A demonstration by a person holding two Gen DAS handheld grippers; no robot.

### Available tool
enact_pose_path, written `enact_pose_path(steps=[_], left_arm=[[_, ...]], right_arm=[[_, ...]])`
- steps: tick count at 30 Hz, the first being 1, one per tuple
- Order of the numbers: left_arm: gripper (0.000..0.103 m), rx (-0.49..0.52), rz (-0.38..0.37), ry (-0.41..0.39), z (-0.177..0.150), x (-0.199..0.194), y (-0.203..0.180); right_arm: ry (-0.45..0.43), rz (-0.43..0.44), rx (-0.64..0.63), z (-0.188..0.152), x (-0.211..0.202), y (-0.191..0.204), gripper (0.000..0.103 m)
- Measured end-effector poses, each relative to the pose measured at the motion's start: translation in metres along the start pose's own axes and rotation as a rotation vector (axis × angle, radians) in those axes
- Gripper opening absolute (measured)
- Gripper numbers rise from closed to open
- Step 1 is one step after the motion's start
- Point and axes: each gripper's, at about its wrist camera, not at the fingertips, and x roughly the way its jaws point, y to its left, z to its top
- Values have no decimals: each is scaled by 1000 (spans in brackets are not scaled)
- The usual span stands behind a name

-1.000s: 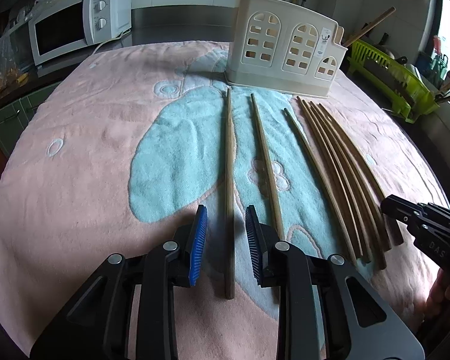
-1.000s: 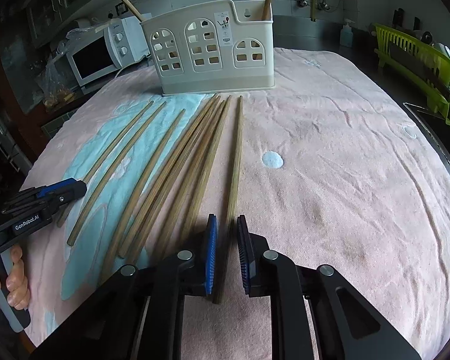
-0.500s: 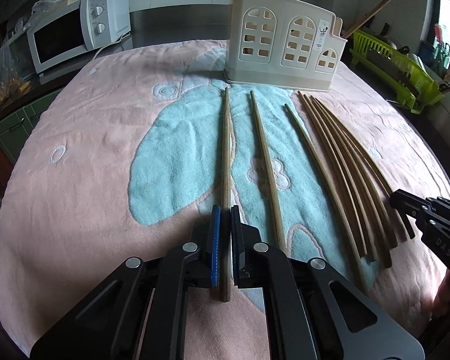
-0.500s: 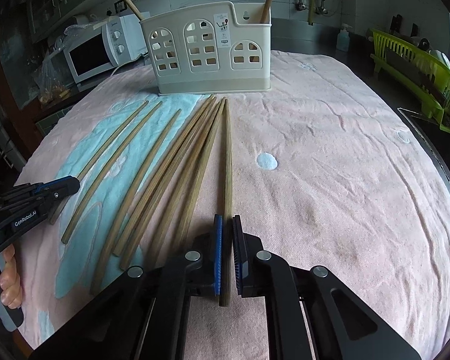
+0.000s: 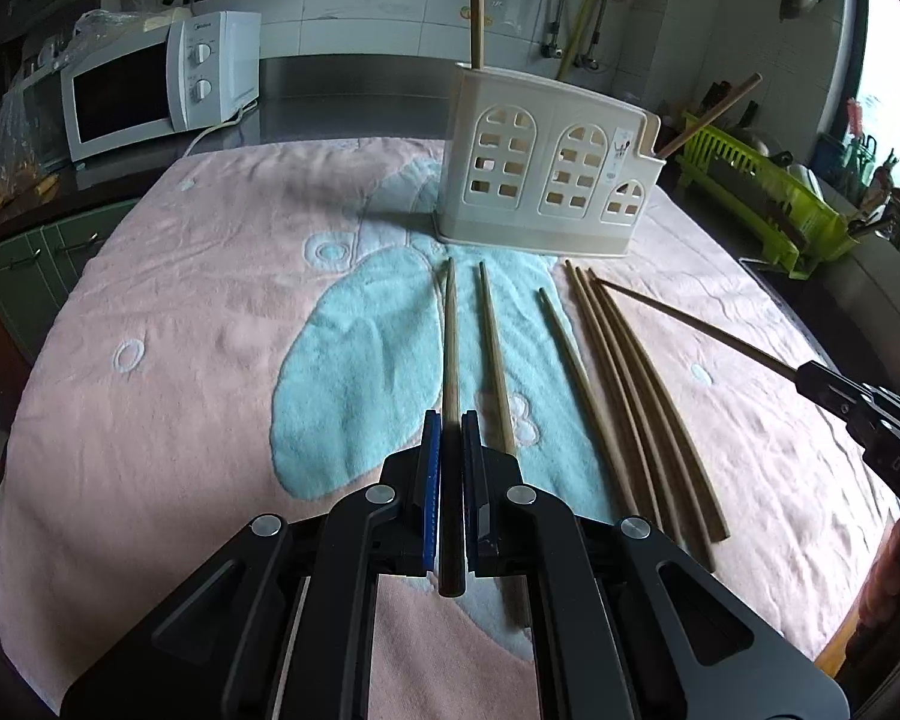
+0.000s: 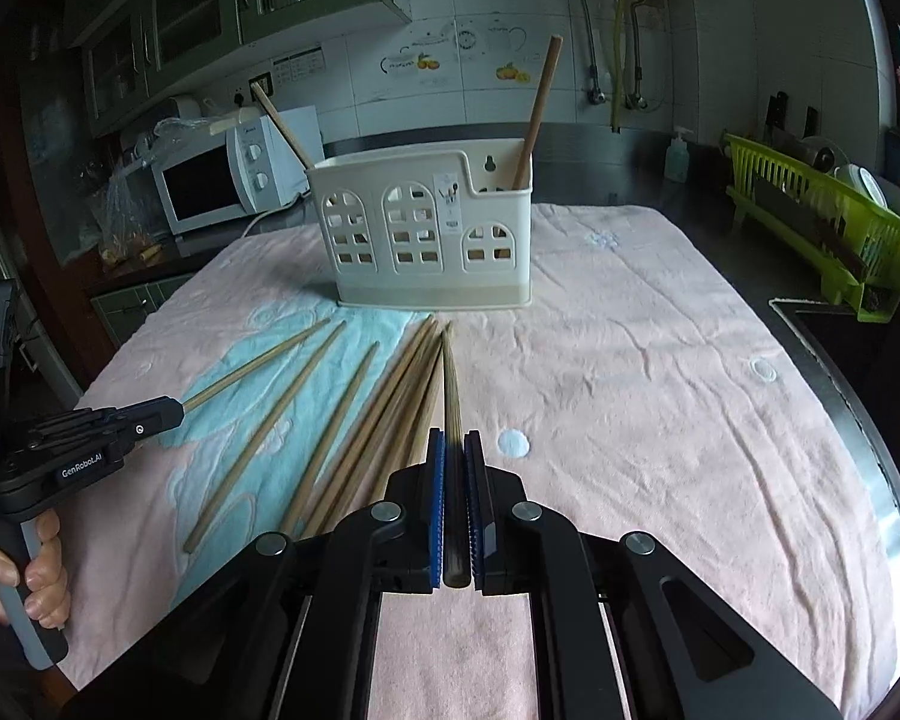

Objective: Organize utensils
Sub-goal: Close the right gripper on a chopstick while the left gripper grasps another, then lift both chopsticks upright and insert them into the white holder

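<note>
A: Grips?
B: Left gripper point(image 5: 450, 420) clamped on one chopstick point(image 5: 450, 336); right gripper point(image 6: 455, 441) clamped on another chopstick point(image 6: 450, 378). Loose chopsticks point(image 6: 306, 414) lie on the towel point(image 6: 660, 420).
A: Room?
B: Bare towel right of the cream holder point(image 6: 426, 240). Microwave point(image 5: 156, 84) behind; green rack point(image 6: 822, 228) beside. Holder's inside is hidden.

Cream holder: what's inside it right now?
Two wooden chopsticks stand in the cream holder, one leaning out at each end. Their lower ends are mostly hidden by the walls, and nothing else shows through the window cutouts.
</note>
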Motion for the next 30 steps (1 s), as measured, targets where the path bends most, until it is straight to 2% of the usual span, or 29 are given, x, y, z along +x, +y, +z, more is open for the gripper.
enact_pose_path(steps=[10,15,22,26,30], left_arm=[[5,-18,-11,-114,27,-18,1],[5,-7,-17,-162,47,-27,-1],[5,39,-7,-190,91,-37,-8],[5,64,-34,-211,118,-49,-15],[5,90,-67,-240,140,-61,-25]], right_arm=[[-90,-2,-41,39,-8,0,6],[-118,31,-57,67,-11,-2,6],[-138,97,-100,113,-21,-6,6],[-135,148,-120,145,-31,-12,6],[-148,153,-153,175,-44,-17,6]])
